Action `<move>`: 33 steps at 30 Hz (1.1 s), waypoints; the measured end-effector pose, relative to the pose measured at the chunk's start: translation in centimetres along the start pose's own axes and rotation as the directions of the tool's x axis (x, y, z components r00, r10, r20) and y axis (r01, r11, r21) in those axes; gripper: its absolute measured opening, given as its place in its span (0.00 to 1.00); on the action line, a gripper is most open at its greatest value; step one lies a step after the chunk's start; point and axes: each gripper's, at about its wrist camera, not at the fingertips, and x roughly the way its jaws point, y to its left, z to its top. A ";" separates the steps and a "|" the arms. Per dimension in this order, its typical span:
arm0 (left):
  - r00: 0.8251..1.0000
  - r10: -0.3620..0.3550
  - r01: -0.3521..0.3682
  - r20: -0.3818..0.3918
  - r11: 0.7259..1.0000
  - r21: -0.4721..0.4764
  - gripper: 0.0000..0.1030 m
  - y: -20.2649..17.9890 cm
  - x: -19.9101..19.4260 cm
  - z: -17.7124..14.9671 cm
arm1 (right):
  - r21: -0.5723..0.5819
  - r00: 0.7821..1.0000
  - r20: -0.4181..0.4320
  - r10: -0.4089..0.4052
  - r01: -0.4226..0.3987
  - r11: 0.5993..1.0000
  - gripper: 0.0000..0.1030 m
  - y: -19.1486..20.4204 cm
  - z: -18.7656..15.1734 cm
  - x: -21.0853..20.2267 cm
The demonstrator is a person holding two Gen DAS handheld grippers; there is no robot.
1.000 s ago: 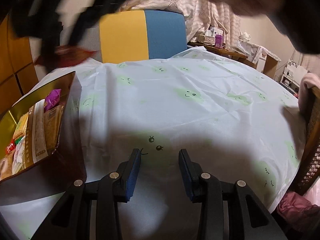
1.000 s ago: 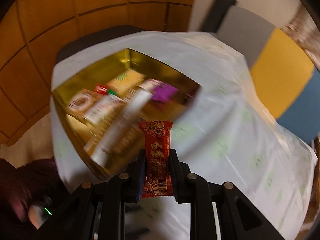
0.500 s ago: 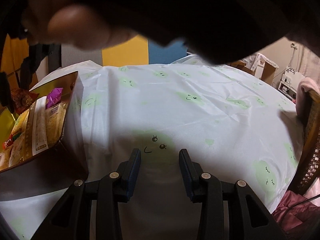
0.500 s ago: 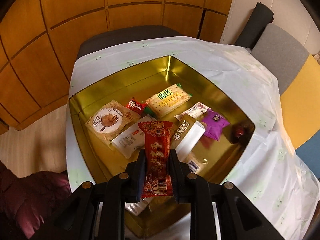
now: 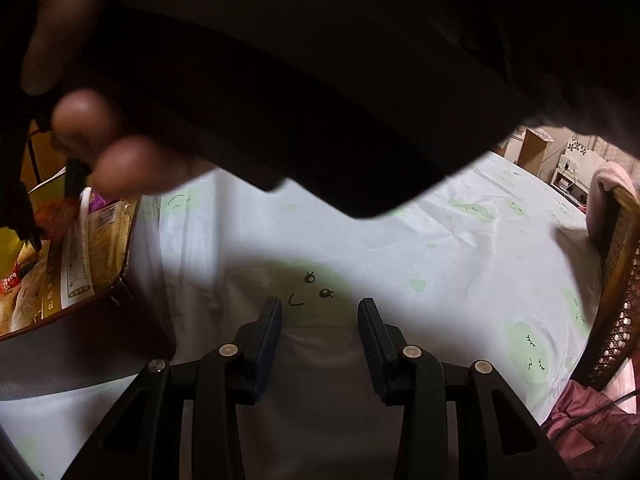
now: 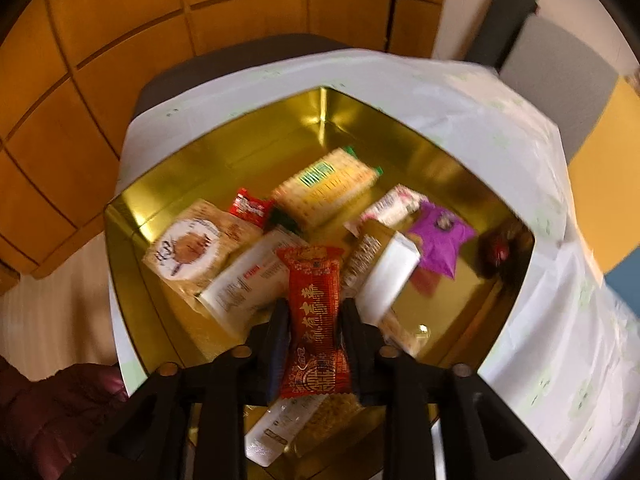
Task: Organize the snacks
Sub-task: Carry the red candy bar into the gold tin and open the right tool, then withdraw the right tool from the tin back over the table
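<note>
My right gripper is shut on a red snack packet and holds it above the open gold tin. The tin holds several snacks: a green-and-yellow cracker pack, a round-labelled biscuit pack, a purple packet and a small red packet. My left gripper is open and empty, low over the white tablecloth. The tin's dark outer wall stands to its left, with snacks showing inside.
The person's hand and dark sleeve cover the top of the left wrist view. A wicker chair stands at the table's right edge. Wooden wall panels and a dark chair lie beyond the tin.
My right gripper has moved closer over the tin with the red packet still held. The hand and sleeve now cover more of the left wrist view. The left gripper has barely moved.
</note>
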 end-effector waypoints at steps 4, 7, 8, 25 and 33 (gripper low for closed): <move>1.000 0.006 -0.006 0.001 1.000 0.006 0.39 0.0 0.1 0.0 | 0.013 1.000 -0.009 0.013 -0.013 1.000 0.35 -0.6 -0.8 -0.2; 1.000 0.015 -0.015 0.002 1.000 0.014 0.39 -0.3 0.0 -0.1 | 0.027 1.000 -0.002 0.027 -0.027 0.999 0.37 -0.9 -1.1 -0.7; 1.000 0.017 -0.017 0.001 1.000 0.015 0.39 -0.4 0.0 -0.1 | 0.031 1.000 0.002 0.023 -0.023 0.999 0.37 -1.0 -1.2 -0.9; 0.996 0.078 -0.079 -0.038 0.996 -0.038 0.39 0.3 -0.8 0.6 | 0.173 0.991 0.116 -0.069 0.048 0.984 0.37 -3.5 -7.4 -7.4; 0.993 0.116 -0.117 -0.023 0.992 -0.038 0.39 -0.8 -3.7 1.9 | 0.382 0.958 0.179 -0.225 0.143 0.913 0.37 -6.0 -13.4 -11.3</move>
